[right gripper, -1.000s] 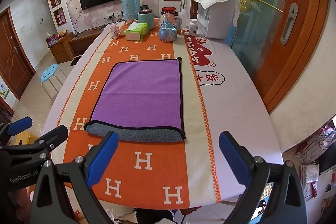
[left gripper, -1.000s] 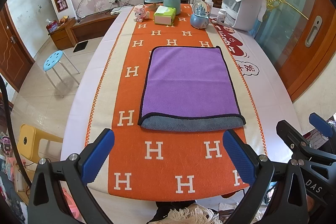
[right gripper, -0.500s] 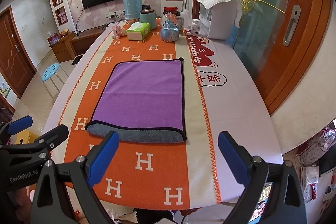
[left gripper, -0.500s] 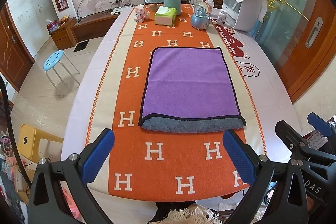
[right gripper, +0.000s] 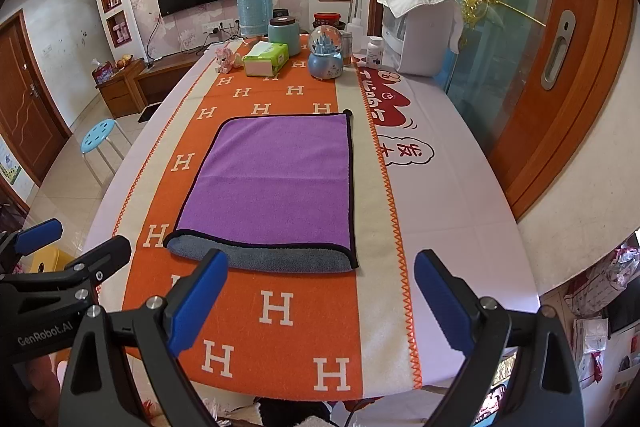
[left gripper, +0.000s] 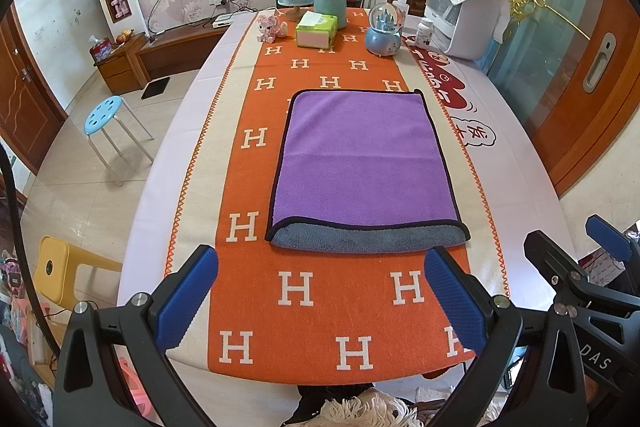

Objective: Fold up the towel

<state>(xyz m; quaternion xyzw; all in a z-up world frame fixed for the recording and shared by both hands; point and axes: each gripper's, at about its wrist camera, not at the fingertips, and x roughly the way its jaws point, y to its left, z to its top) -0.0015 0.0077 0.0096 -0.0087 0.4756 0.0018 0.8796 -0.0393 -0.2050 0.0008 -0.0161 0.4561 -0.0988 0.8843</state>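
Observation:
A purple towel point(left gripper: 360, 159) with black trim lies flat on the orange runner, its grey underside showing along the near folded edge point(left gripper: 368, 239). It also shows in the right wrist view point(right gripper: 276, 175). My left gripper point(left gripper: 320, 291) is open and empty, hovering near the table's front edge, short of the towel. My right gripper point(right gripper: 320, 299) is open and empty, just short of the towel's near edge, slightly right of it. Each gripper shows at the edge of the other's view.
The orange runner point(left gripper: 312, 339) with white H letters covers the table's middle. At the far end stand a tissue box point(left gripper: 316, 31), a snow globe point(left gripper: 384, 31), a teal canister point(left gripper: 330, 5), a pink toy point(left gripper: 270, 27) and a white appliance point(left gripper: 464, 15). A blue stool point(left gripper: 104, 115) stands left.
Both grippers have drifted slightly forward and down toward the towel; the towel has not moved and both stay open.

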